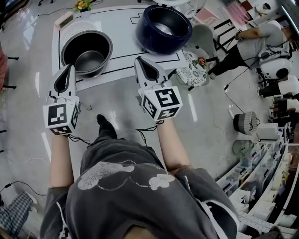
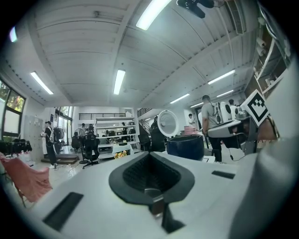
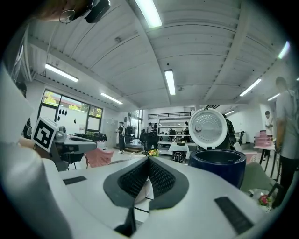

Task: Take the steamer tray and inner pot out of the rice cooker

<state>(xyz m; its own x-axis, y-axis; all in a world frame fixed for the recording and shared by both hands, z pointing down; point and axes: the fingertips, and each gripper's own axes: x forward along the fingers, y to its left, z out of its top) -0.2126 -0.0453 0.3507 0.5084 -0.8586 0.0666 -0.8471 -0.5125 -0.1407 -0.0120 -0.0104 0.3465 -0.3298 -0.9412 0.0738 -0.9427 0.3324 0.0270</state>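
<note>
Tools, left [image 1: 69, 71] and right [image 1: 140, 61], hang closed and empty short of white tabletop [image 1: 120, 29], where dark grey metal inner pot [image 1: 88, 52] sits outside open navy rice cooker [image 1: 163, 29]; steamer tray unidentifiable.

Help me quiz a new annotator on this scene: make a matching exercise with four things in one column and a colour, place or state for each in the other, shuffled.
Things:
1. rice cooker
2. inner pot
3. left gripper
4. flowers

Descriptions:
A. yellow, beyond the pot
B. jaws shut, nothing held
C. dark blue, lid up
D. dark grey, standing out to the cooker's left

Pairs: 1-C, 2-D, 3-B, 4-A
</note>
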